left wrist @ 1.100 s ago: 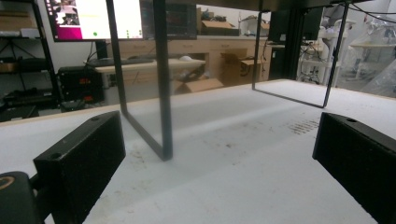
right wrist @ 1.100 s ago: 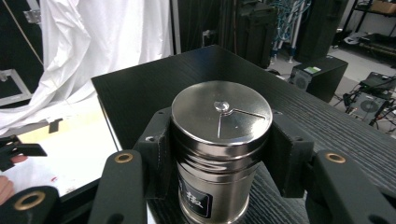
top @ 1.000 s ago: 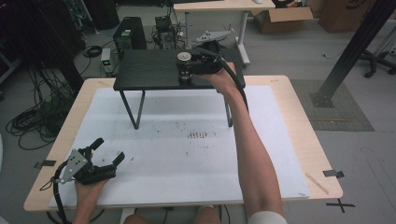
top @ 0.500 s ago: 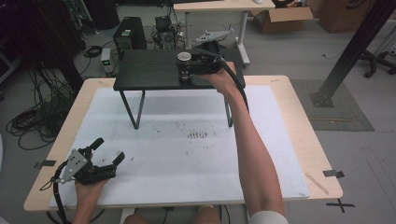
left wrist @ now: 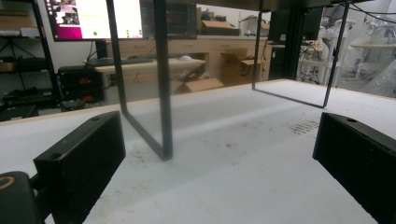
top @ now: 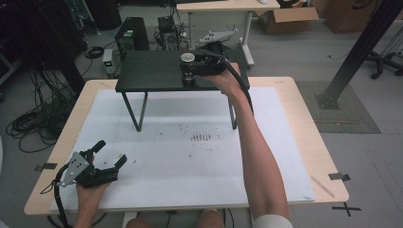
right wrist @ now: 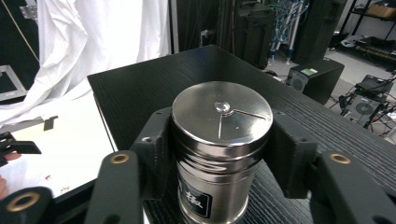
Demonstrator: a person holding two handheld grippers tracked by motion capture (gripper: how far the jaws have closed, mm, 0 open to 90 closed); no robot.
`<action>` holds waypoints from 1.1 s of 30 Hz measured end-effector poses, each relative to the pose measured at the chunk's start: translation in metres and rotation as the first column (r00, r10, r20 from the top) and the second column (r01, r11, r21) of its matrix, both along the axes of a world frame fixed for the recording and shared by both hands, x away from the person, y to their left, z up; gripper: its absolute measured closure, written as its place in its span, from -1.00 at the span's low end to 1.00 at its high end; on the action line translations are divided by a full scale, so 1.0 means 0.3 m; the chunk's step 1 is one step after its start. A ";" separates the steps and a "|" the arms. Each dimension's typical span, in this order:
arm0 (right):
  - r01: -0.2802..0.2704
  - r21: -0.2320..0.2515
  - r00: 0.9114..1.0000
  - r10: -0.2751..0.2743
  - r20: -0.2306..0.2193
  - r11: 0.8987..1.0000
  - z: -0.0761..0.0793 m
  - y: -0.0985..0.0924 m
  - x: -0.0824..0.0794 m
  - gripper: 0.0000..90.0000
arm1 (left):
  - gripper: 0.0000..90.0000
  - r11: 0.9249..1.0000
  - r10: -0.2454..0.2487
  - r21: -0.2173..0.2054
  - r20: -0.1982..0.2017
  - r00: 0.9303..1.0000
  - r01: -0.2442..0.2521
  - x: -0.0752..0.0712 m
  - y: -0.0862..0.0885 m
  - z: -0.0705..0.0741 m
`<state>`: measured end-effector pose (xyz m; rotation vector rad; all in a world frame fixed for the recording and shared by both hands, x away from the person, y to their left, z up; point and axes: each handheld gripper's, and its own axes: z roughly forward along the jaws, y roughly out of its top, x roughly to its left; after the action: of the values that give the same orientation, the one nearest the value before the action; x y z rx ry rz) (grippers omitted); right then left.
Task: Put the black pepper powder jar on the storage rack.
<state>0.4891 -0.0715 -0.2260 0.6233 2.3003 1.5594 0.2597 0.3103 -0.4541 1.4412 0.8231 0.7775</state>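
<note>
A cylindrical metal tin [top: 187, 59] with a dark label stands upright on a low black shelf [top: 147, 71] at the far middle of the table. My right gripper [top: 188, 69] reaches across to it, one jaw on each side of the tin [right wrist: 222, 121]. The jaws have just been opening a little, but both pads still look pressed against the tin's wall. The tin rests on the shelf top [right wrist: 140, 93]. My left gripper [top: 111, 152] lies at the front left of the white mat, open with nothing between its jaws [left wrist: 219, 154].
The shelf stands on thin black legs [top: 138, 111] over the white mat [top: 190, 190]; one leg [left wrist: 163, 93] rises just ahead of the left gripper. Small dark marks [top: 200, 137] dot the mat's middle. My right forearm [top: 256, 156] crosses the table's right half.
</note>
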 end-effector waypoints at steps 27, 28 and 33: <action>0.034 0.058 0.999 -0.035 0.013 0.998 0.012 -0.024 -0.030 -1.00 | -0.94 1.000 0.000 0.002 0.001 1.000 0.000 0.000 0.000 0.000; 0.031 0.057 0.999 -0.031 0.009 0.998 0.013 -0.025 -0.033 -1.00 | -0.94 1.000 0.000 0.001 0.001 1.000 0.000 0.000 -0.001 0.000; 0.042 0.051 0.999 -0.042 0.015 0.998 0.021 -0.035 -0.051 -1.00 | -0.94 1.000 0.000 0.003 0.000 1.000 0.000 0.000 -0.001 0.000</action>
<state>0.4737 -0.0821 -0.2196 0.6647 2.2277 1.6020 0.2597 0.3101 -0.4540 1.4435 0.8226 0.7789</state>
